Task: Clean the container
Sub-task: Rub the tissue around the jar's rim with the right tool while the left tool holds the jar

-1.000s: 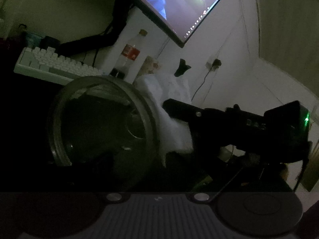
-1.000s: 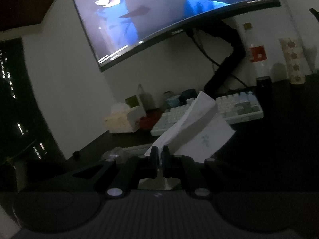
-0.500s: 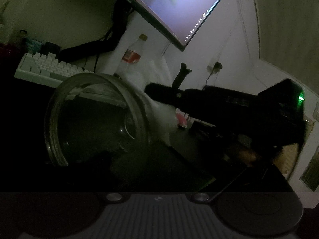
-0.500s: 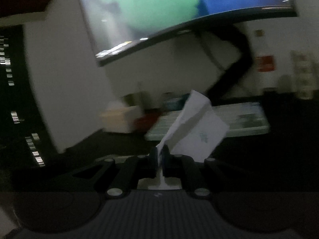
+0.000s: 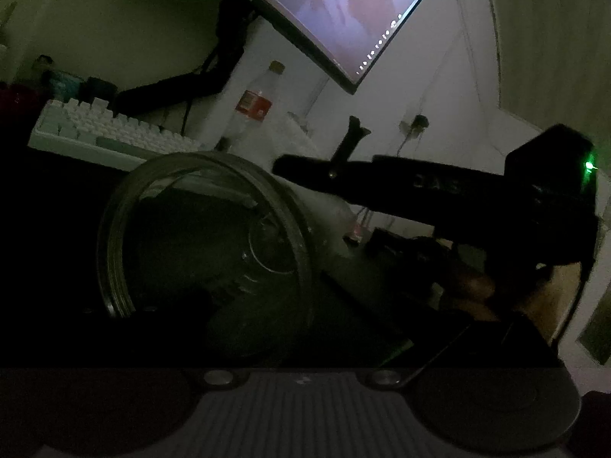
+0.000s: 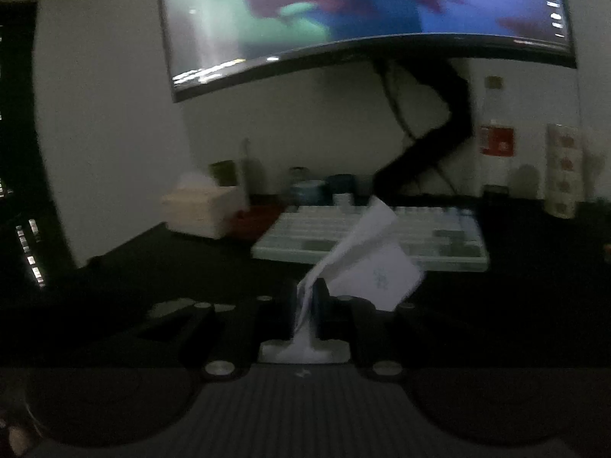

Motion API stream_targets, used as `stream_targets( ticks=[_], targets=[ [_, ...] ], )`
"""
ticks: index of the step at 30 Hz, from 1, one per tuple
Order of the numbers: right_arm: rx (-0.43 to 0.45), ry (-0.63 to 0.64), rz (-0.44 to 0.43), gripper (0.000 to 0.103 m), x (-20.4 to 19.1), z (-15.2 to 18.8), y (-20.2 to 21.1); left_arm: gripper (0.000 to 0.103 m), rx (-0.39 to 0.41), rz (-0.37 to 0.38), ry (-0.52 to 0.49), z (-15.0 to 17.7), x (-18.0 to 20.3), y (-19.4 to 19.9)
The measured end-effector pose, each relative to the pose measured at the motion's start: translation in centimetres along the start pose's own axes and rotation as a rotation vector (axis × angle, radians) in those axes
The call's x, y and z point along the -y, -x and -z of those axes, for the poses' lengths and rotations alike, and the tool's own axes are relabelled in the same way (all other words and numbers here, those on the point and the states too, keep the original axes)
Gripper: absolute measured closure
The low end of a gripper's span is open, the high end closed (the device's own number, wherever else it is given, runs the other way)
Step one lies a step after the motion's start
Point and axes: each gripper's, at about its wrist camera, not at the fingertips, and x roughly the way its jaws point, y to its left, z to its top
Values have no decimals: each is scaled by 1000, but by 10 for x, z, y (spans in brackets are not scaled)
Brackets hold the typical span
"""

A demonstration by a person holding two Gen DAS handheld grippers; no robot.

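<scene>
Close in front of my left tongs, the glass container (image 5: 198, 236) fills the left wrist view. Its open mouth is turned back toward me and its base is farther off and a little to the right. So it lies on its side rather than upright, with its long axis running away from me roughly along the line of those tongs. I judge it is presented this way so the inside can be reached straight through the mouth. The fingers of the left tongs are lost in the dark down there, so I cannot tell whether they are clamping the glass or merely standing wide around it. I also cannot tell whether the container is lifted or resting on the black table (image 6: 152, 267). My right tongs (image 6: 307, 294) are pinched closed on a folded white tissue (image 6: 366, 263), gripped by its lower corner so the free part fans up and forward as a wiping pad. In the left view the right tongs come in from the right at the level of the upper rim, beside the container and not inside it. To my eye, no wiping is under way. Behind everything sit the pale keyboard (image 6: 370, 236) and the lit monitor (image 6: 362, 11), well clear of the work.
</scene>
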Motion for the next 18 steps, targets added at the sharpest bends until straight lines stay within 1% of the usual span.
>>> stream_targets(
  ticks=[2, 4, 6, 7, 11, 13, 14, 15, 18],
  targets=[
    [9, 8, -36, 91, -5, 3, 6, 0, 0, -1, 3, -1, 0, -1],
    [16, 17, -112, 91, -12, 6, 12, 0, -3, 3, 11, -2, -1, -1],
    [21, 22, -151, 91, -16, 9, 18, 0, -3, 8, 9, -2, -2, -1],
    [24, 22, -150, 92, -14, 9, 18, 0, -3, 9, 5, -2, -2, -1],
    [36, -7, -16, 92, 6, 6, 11, 0, -2, 10, 4, -2, -2, 0],
    [31, -40, -20, 91, 13, 5, 9, 0, -2, 7, 2, -2, -2, -1],
    [30, -40, -35, 91, 12, 6, 10, 0, -2, 5, 0, -2, -1, -1],
    [32, -19, -68, 91, 6, 7, 12, 0, -3, 2, -1, -2, -1, -2],
    [35, 11, -199, 92, -11, 15, 21, 0, 0, -9, 4, -2, 1, -3]
  ],
)
